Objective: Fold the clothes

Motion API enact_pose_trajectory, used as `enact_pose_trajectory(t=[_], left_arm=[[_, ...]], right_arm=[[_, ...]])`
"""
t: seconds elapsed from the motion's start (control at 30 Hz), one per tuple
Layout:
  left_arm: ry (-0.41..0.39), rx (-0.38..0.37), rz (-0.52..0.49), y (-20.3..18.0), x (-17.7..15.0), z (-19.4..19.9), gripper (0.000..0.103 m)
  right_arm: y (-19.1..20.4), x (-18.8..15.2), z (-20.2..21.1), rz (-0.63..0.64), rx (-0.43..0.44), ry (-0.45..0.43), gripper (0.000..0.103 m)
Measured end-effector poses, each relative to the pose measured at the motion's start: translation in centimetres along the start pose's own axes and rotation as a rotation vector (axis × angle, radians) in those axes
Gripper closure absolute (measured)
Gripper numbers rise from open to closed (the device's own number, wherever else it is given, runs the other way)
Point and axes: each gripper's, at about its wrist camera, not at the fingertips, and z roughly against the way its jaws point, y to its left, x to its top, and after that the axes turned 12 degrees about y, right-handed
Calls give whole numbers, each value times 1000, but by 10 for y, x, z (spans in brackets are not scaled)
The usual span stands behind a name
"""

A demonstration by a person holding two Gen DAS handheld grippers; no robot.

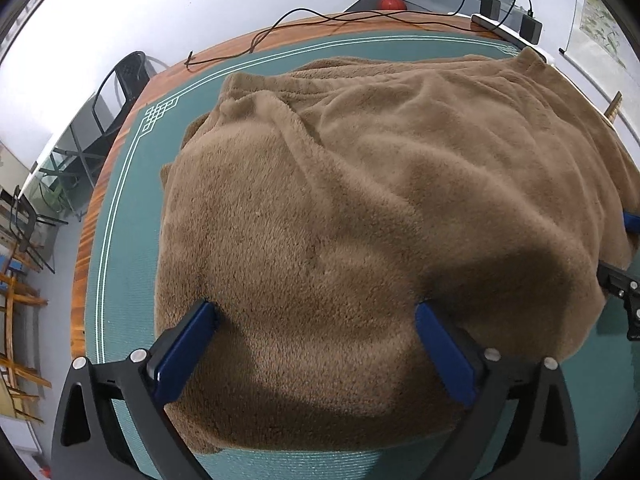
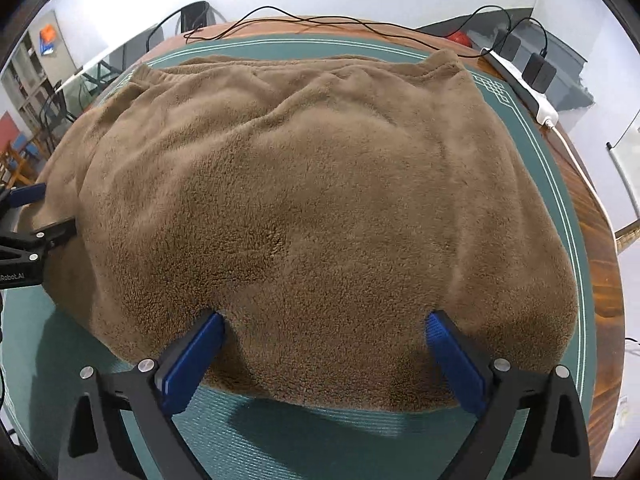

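We see a fluffy brown fleece garment (image 1: 360, 208) spread over the green mat (image 1: 120, 280) on the wooden table (image 1: 224, 46), filling both frames. Left gripper (image 1: 316, 316) and right gripper (image 2: 326, 322) jaws gape wide, tips resting on the fleece, gripping nothing.

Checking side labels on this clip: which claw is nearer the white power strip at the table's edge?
Right. The right claw sits at the brown fleece garment's near edge on the white power strip's side; the left claw is at the opposite end.
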Motion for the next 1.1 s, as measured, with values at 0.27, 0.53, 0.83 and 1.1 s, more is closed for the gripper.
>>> enact_pose_trajectory(t=[0.27,0.53,0.83,1.1], left_arm=[[-7,11,23,0,-2,7,2],[-8,-10,38,-5,-1,16,2],[-5,-47,20,-14,1,17,2],[34,-80,57,-1,-3,6,2]], right_arm=[[-26,-11,26,-156,109,-37,1],[-64,-54,29,-343,194,-49,1],[-123,-98,22,-612,309,-71,1],[-134,-104,14,-680,420,-125,1]])
